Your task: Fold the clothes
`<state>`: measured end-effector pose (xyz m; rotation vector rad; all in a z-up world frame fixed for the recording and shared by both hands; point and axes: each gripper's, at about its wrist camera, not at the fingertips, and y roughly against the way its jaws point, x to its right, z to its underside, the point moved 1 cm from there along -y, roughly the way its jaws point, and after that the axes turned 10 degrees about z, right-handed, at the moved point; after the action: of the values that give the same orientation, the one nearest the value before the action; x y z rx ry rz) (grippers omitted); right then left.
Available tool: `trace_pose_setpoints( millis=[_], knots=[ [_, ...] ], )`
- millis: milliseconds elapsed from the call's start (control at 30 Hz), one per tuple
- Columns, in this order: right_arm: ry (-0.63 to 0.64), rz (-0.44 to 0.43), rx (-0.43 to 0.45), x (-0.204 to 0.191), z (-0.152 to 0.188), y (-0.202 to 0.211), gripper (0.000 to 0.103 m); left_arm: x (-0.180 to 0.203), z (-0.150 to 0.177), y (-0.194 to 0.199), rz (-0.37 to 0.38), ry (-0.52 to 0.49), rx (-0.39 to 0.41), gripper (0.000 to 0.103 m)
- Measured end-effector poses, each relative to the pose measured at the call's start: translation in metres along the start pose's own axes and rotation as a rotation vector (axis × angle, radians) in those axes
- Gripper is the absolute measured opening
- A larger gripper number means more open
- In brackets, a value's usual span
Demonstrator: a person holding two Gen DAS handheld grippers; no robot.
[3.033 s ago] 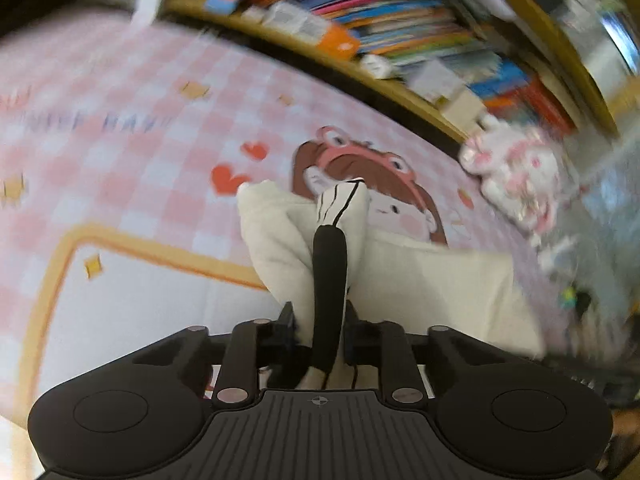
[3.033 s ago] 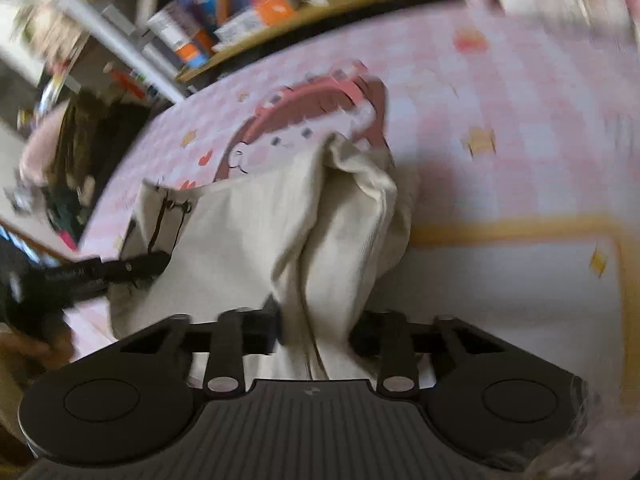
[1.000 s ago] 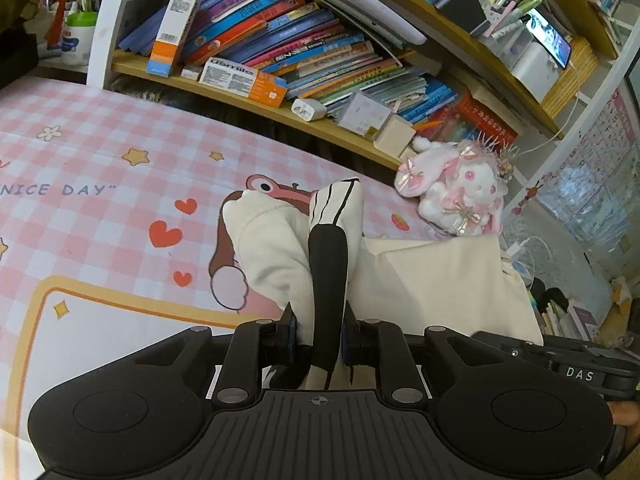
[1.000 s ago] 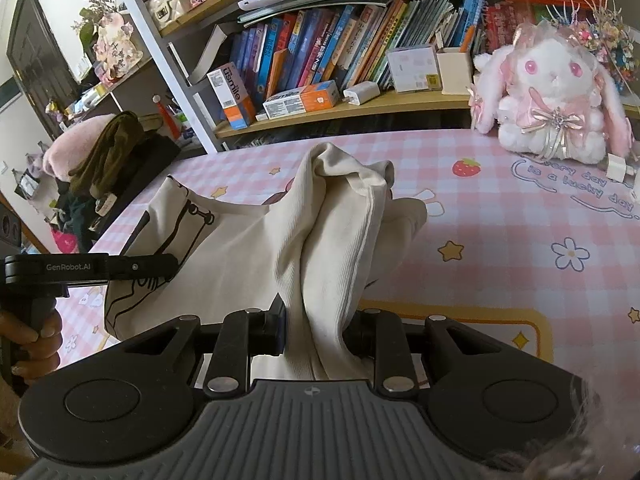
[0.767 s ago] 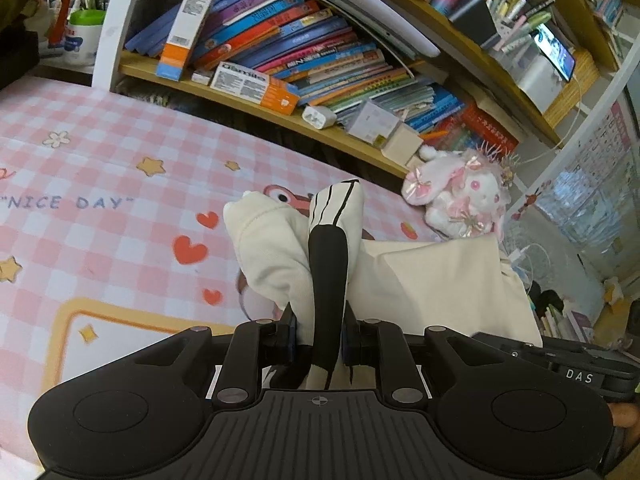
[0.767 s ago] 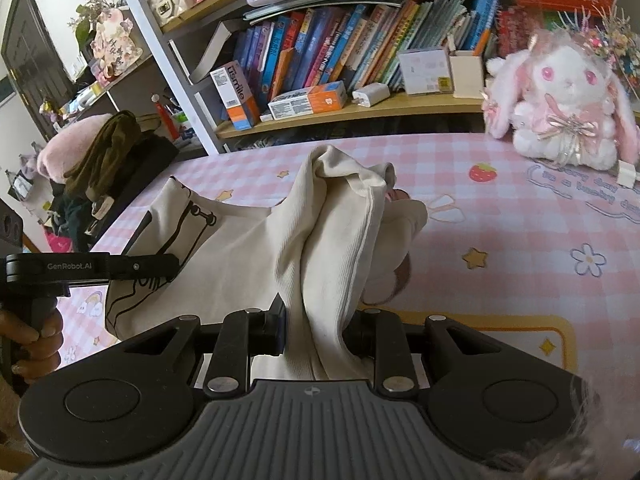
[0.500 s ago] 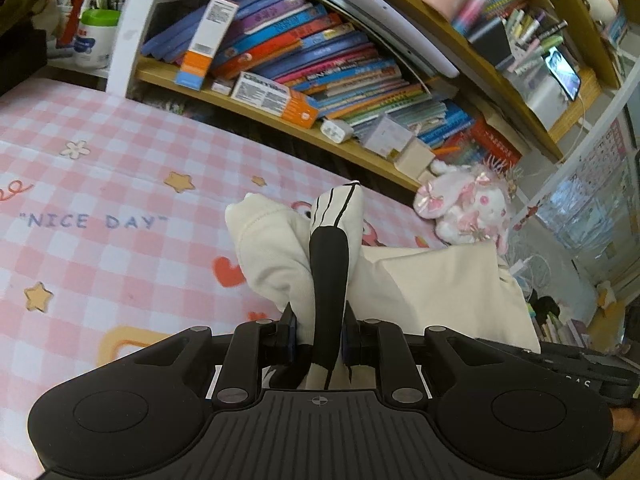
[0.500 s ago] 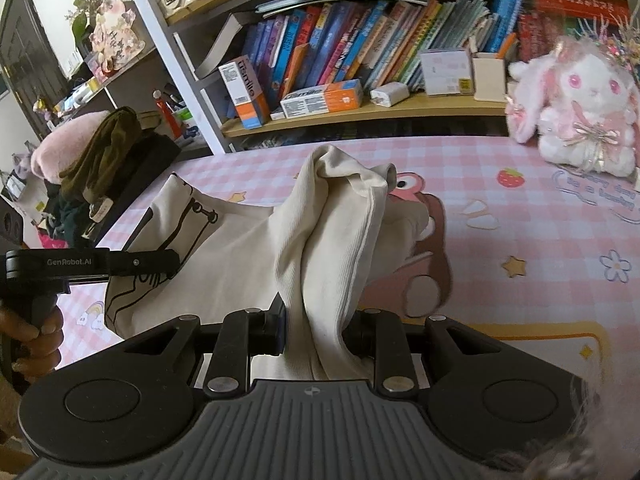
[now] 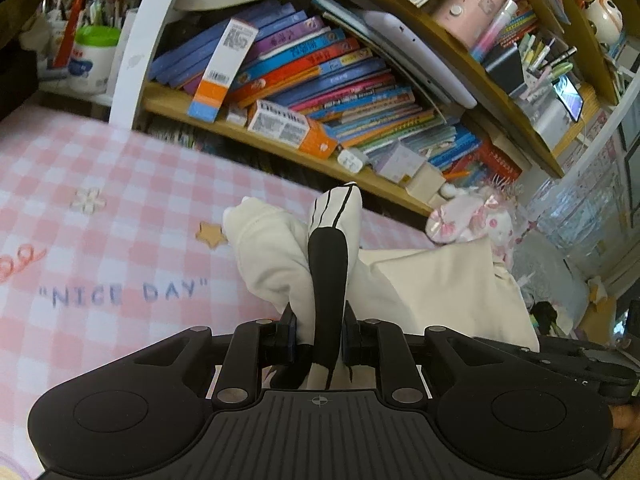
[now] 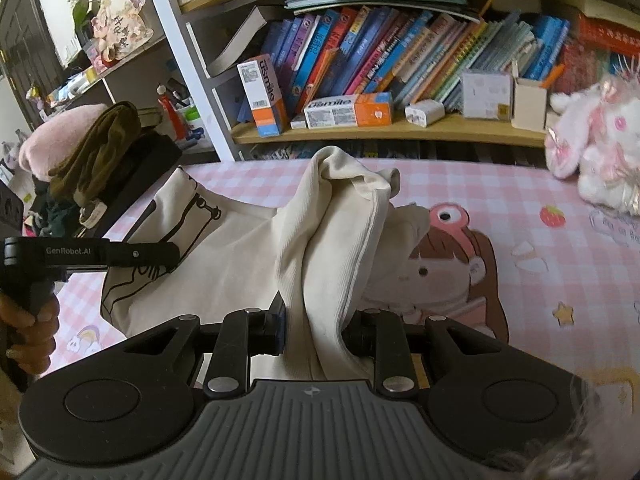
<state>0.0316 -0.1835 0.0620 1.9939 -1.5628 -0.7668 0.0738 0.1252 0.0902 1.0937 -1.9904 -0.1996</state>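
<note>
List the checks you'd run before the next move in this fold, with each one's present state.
1. Left gripper clamped on the cream garment: ok, printed fabric bunched between its pads.
2. Right gripper clamped on it: ok.
3. Fabric spanning between both grippers: ok, though sagging and creased.
4. Hanging edge even: cannot tell, hidden under the grippers.
5. Pink checked mat free for laying down: ok on the part in view.
6. Plush rabbit clear of the garment: ok, off to the right.
</note>
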Motion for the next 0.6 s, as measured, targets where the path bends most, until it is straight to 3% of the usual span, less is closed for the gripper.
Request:
trace_pose_setpoints(
  millis=[600],
  knots=[
    [0.049,0.024,0.039,0.027,-0.078,-0.088,0.022,-0.043,-0.074,-0.083,-0.012,0.032,0.032,0.018]
  ],
)
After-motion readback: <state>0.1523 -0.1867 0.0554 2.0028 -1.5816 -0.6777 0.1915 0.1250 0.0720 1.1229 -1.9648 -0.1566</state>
